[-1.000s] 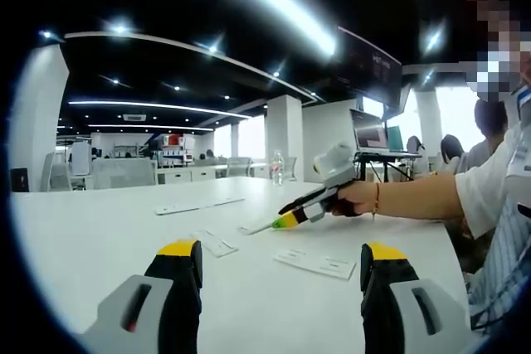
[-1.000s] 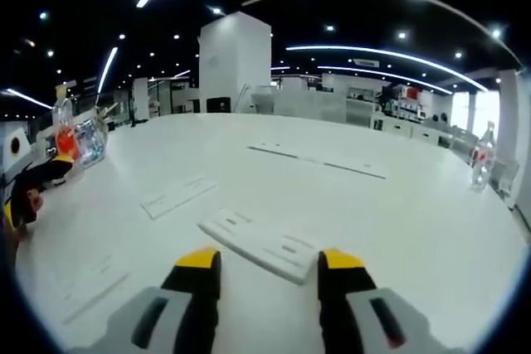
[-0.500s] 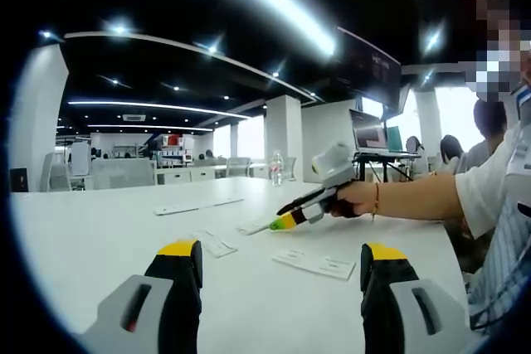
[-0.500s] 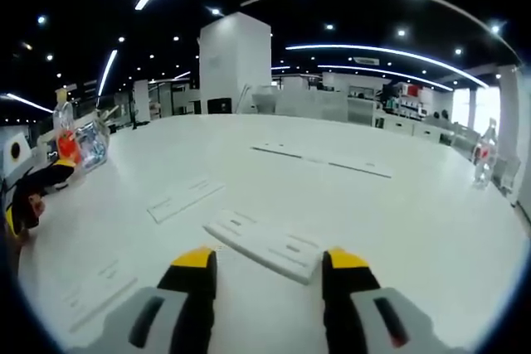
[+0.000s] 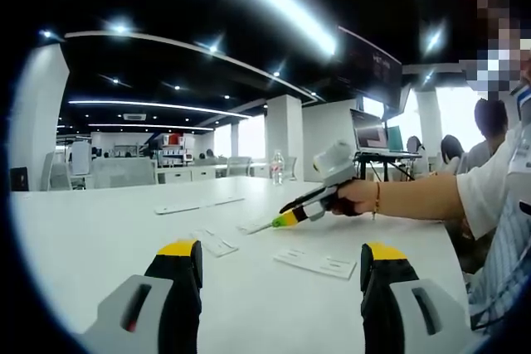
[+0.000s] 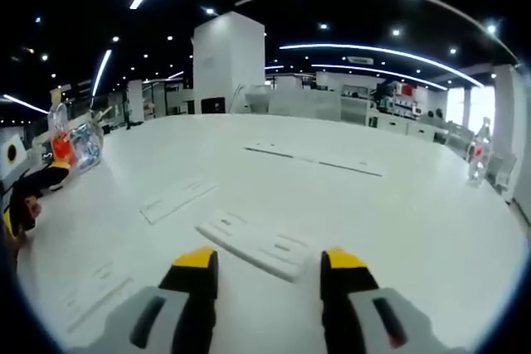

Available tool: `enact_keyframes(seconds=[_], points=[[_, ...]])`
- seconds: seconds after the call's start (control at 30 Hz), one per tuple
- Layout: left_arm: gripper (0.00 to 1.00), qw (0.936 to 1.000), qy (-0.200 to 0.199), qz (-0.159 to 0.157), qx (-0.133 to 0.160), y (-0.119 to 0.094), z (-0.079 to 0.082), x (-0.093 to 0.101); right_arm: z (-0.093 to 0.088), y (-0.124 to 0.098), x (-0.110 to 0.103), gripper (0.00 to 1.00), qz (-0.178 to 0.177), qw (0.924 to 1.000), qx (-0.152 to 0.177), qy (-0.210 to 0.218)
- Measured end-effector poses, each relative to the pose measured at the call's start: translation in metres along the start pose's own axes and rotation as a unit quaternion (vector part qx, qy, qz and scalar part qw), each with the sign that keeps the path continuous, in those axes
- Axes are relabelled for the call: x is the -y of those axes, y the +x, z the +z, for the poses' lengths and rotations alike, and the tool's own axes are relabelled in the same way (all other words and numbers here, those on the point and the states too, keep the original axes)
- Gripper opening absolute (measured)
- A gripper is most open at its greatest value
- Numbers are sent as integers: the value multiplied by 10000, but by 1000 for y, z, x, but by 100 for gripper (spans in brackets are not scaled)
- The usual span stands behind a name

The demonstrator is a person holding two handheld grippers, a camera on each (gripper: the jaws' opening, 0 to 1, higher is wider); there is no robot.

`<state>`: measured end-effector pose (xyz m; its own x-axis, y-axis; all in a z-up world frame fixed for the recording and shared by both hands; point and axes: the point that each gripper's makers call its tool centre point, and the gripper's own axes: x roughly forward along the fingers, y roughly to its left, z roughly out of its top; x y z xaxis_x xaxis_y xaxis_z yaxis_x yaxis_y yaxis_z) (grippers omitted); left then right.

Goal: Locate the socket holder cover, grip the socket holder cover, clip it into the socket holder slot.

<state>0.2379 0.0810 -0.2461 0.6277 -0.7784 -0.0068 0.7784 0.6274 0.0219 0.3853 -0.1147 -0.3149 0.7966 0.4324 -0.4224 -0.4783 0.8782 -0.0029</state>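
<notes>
Zero steps done | right gripper (image 6: 263,261) jaws spread, empty, hovering just short of white cover (image 6: 255,244) lying mid-table (image 6: 398,213) | left gripper (image 5: 280,261) also spread, empty | grip and clip-in pending

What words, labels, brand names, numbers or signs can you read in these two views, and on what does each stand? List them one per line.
None can be read.
White plastic strip in front of the right hand-held gripper: faint raised marks, too blurred to read.
Flat white pieces on the table: small marks, too small to read.
Bottle: label too small to read.
Laptop screen: content blurred.
</notes>
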Motion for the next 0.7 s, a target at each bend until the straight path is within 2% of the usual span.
enact_keyframes(seconds=[0.2,0.33,0.47,0.7], points=[[78,10000,-1,-12,0,1,0,0,11,-13,2,51,1,9997,222,60],[78,10000,-5,-1,-8,1,-1,-1,24,-24,5,52,27,9988,487,48],[78,10000,-16,13,-24,1,-2,-2,29,-35,1,53,170,9974,678,160],[78,10000,-36,42,-40,1,-3,-5,40,-63,3,55,210,9936,1091,212]])
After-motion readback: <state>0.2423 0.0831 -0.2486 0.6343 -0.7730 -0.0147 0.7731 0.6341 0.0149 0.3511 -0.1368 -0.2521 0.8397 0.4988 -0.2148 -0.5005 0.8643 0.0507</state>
